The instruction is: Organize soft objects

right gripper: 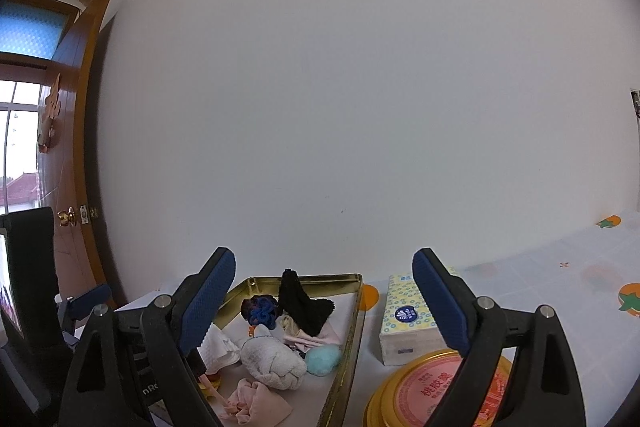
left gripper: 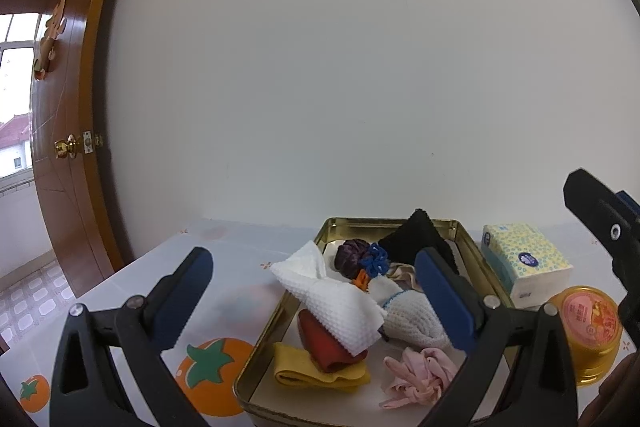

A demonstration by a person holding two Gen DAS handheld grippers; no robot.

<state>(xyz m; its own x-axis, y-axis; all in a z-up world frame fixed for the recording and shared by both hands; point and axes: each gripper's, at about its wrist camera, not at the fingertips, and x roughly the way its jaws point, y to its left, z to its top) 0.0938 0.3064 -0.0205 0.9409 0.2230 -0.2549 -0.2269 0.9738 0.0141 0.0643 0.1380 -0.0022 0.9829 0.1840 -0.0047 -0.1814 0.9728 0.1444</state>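
A gold metal tray holds several soft items: a white waffle cloth, a red piece on a yellow cloth, a pink cloth, a white rolled towel, a black cloth and purple and blue scrunchies. My left gripper is open and empty above the tray's near end. My right gripper is open and empty, over the tray's right rim. It shows the towel, a teal ball, the black cloth and the pink cloth.
A tissue pack and a gold tin with a pink lid stand right of the tray; both show in the right wrist view, the pack and the tin. The tablecloth has orange fruit prints. A wooden door is at left.
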